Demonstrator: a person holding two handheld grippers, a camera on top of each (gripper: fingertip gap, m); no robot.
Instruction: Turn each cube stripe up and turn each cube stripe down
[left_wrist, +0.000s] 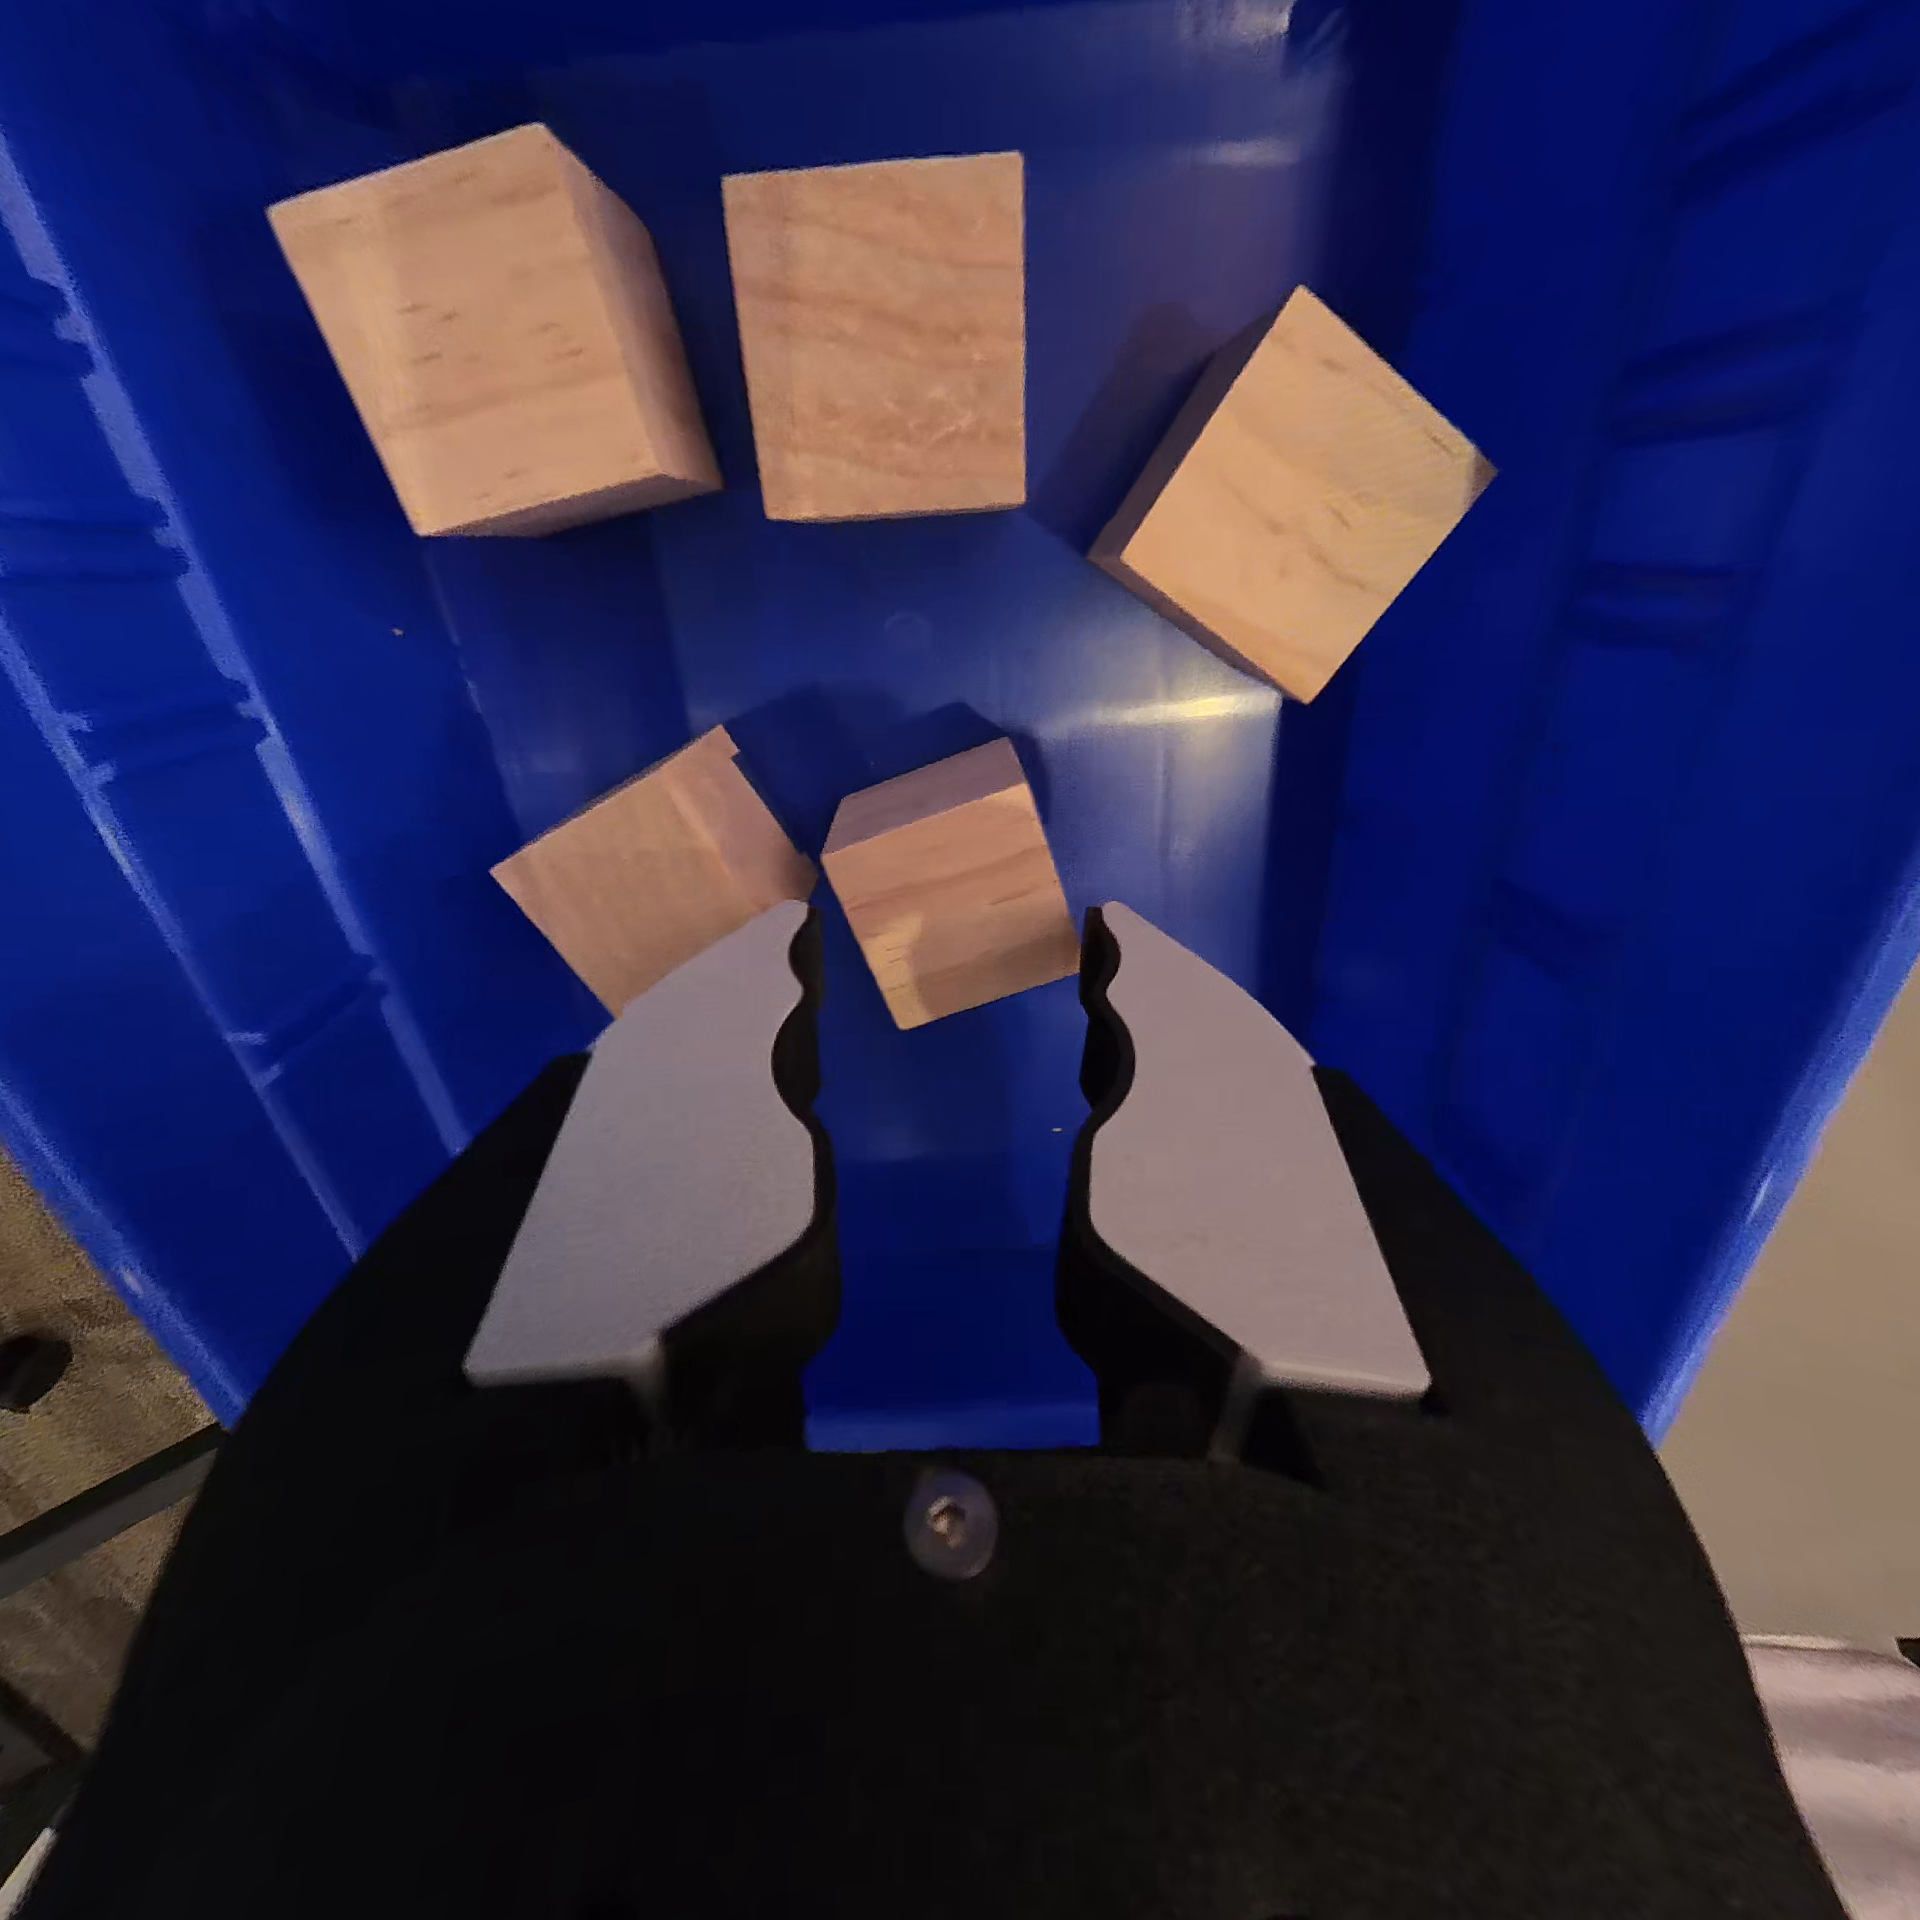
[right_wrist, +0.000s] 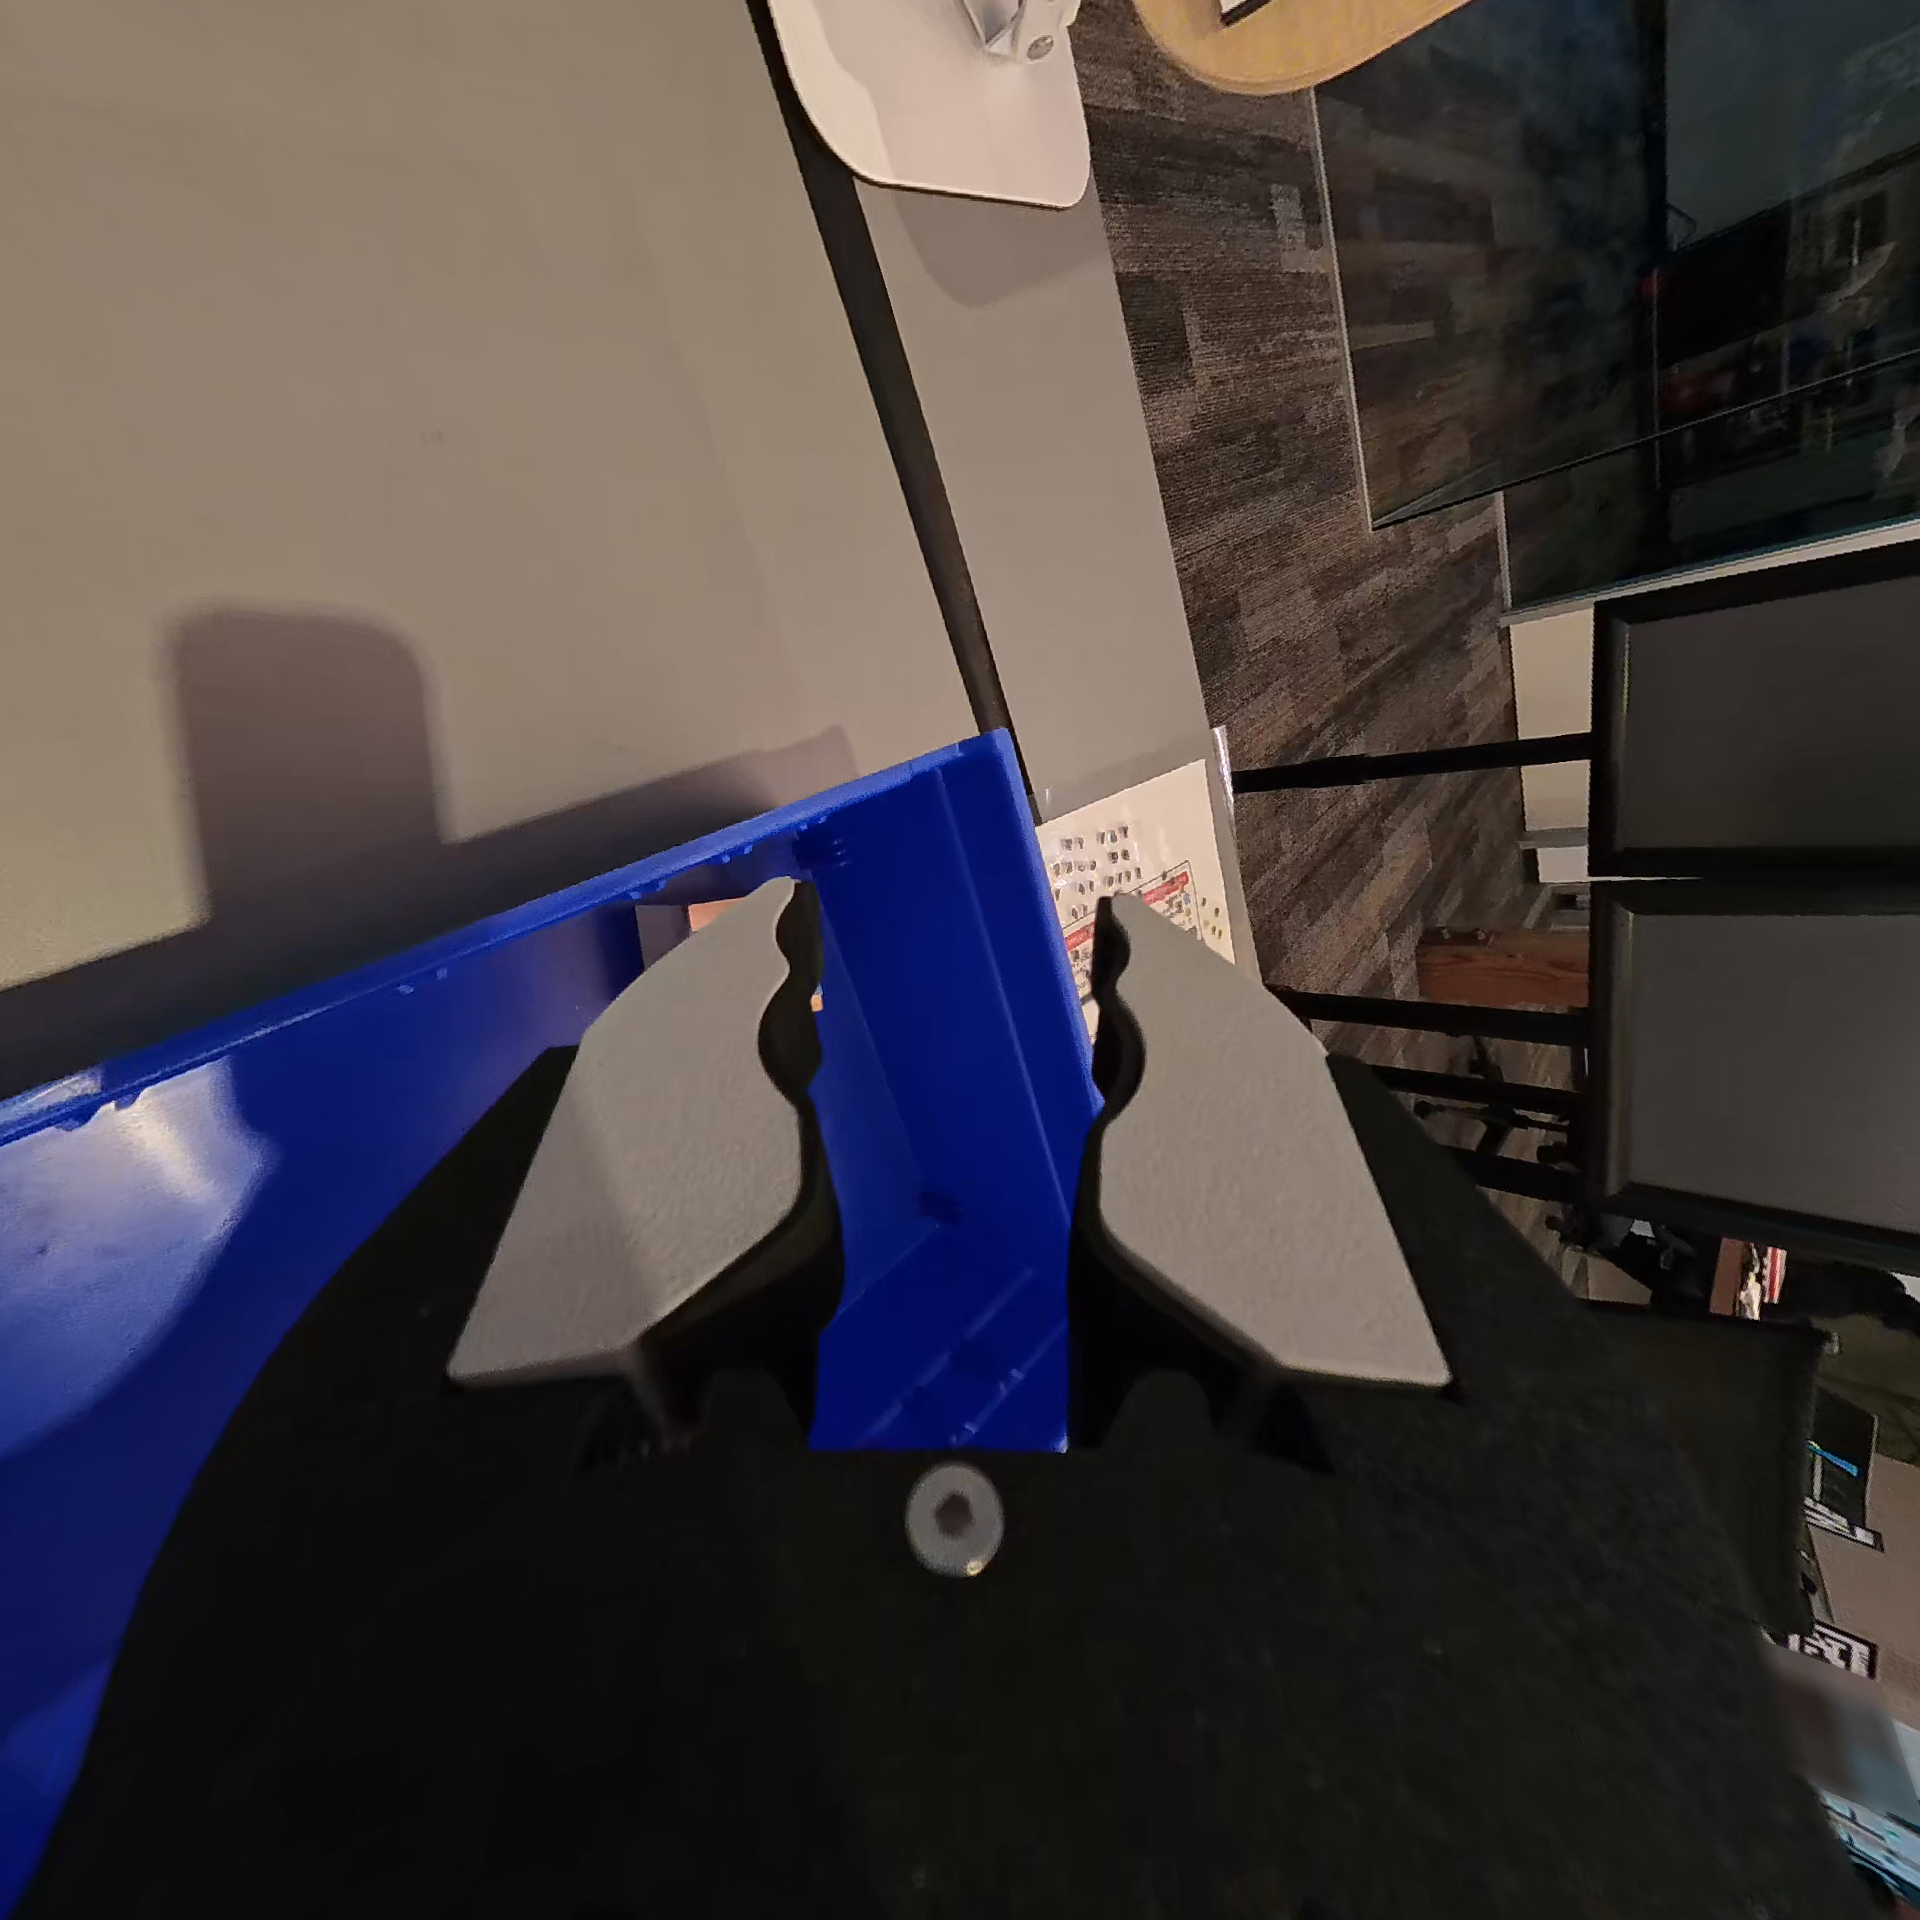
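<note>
Inside a blue bin (left_wrist: 1455, 935), seen from the left wrist, five wooden cubes show only plain faces; no stripe is visible. Three sit across 11 (left_wrist: 488, 332), 12 (left_wrist: 883, 332) and 2 o'clock (left_wrist: 1288, 488), two nearer at centre (left_wrist: 649, 883) (left_wrist: 956, 894), each skewed. The left gripper (left_wrist: 948, 914) hangs spread wide, empty, its fingertips flanking the right-hand centre cube.

From the right wrist, the right gripper (right_wrist: 948, 904) gapes empty over the bin's corner (right_wrist: 935, 1039); grey table (right_wrist: 416, 364) toward 11 o'clock.
</note>
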